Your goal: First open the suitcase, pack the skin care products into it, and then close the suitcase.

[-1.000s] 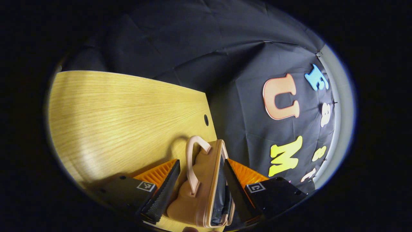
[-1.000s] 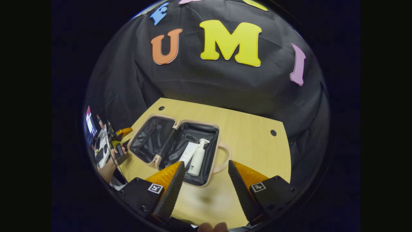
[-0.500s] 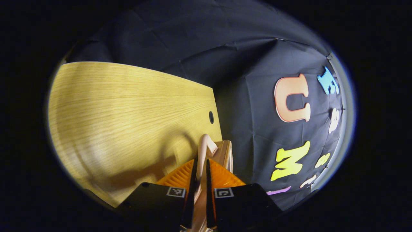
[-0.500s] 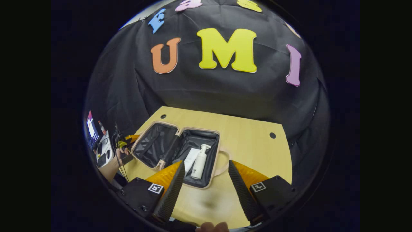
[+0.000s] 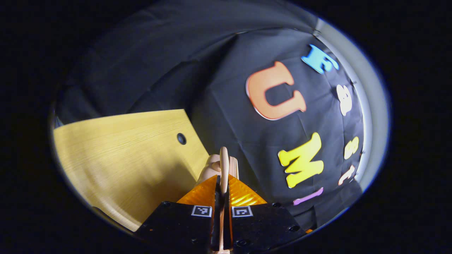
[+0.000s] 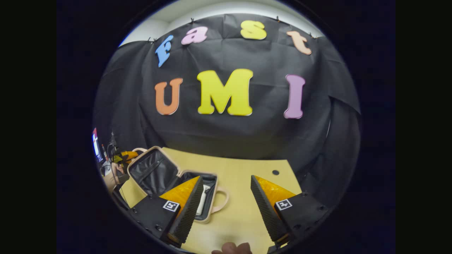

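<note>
At bottom centre of the left gripper view, left gripper (image 5: 221,197) with orange fingers pressed together on a thin pink edge of the suitcase lid (image 5: 223,165), probably its handle or rim; exact part hard to tell at this angle. Beyond the fingertips, pale wooden table (image 5: 123,148) across the lower left of the frame, with a round hole (image 5: 181,138) near its far corner.

At bottom of the right gripper view, right gripper (image 6: 226,208) spread wide and holding nothing, a fingertip of the holding hand (image 6: 231,248) at the lower edge. Past its left finger, suitcase (image 6: 169,183) in the lower left of the frame: lid (image 6: 153,169) tilted up partway off the table, black lining exposed, lower half flat on the wood, with a white bottle (image 6: 202,201) lying inside. Pink carry handle (image 6: 220,201) projecting from the lower half toward frame centre. Farther left, at the frame edge, the other gripper (image 6: 125,156) at the raised lid's outer rim.

Handling, as judged: small hard-shell case, light, stiff at the rim, hinged along the middle; smooth shell likely slippery, so rim edge or handle the better hold. Lid liable to drop shut past upright; bottle loose, free to roll while closing.
</note>
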### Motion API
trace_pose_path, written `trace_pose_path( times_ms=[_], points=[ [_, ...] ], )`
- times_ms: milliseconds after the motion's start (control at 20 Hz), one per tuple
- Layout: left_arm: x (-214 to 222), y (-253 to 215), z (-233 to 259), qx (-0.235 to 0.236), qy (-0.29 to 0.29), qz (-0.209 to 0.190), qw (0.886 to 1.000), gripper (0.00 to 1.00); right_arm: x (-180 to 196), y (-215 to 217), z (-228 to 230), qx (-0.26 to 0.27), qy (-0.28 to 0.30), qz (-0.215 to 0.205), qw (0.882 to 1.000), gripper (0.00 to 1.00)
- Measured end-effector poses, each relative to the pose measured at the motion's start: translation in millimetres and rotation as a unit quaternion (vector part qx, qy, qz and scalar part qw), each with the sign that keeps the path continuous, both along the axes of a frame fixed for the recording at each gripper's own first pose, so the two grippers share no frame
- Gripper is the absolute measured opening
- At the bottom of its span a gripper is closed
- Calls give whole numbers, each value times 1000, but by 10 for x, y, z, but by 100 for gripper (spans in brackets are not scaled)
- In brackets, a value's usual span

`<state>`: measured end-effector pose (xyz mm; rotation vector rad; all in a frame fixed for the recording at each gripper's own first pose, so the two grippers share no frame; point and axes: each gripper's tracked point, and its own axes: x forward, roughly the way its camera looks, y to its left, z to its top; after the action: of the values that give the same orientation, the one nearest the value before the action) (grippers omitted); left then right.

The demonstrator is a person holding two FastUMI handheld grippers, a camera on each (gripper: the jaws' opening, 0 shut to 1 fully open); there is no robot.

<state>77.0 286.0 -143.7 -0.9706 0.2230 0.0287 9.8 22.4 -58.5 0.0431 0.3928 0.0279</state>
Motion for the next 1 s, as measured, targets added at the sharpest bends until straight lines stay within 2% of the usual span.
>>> trace_pose_path(
  times_ms=[50, 150, 400, 550, 750, 900, 950, 1000],
  points=[
    [28, -286, 239, 46, -7, -8, 999, 6, -66, -127, 105, 3, -20, -13, 1000, 80],
    [20, -657, 458, 101, -18, -23, 994, 6, -167, -276, 189, 2, -33, -24, 999, 80],
    [57, -1834, 704, 211, -35, -74, 974, 6, -253, -620, 145, 11, -37, -45, 998, 80],
    [30, -2419, 633, 257, -33, -94, 961, 6, -294, -927, 170, 1, -39, -60, 997, 80],
    [-40, -3009, 334, 284, -13, -124, 951, 6, -441, -1385, 202, -25, -46, -85, 995, 80],
    [-26, -3330, 103, 356, 1, -137, 924, 6, -508, -1667, 182, -33, -43, -102, 993, 80],
    [15, -3542, -102, 397, 15, -146, 906, 6, -547, -1811, 180, -43, -39, -108, 993, 80],
    [29, -3607, -214, 415, 25, -151, 897, 6, -558, -1880, 186, -51, -40, -109, 992, 80]
  ],
)
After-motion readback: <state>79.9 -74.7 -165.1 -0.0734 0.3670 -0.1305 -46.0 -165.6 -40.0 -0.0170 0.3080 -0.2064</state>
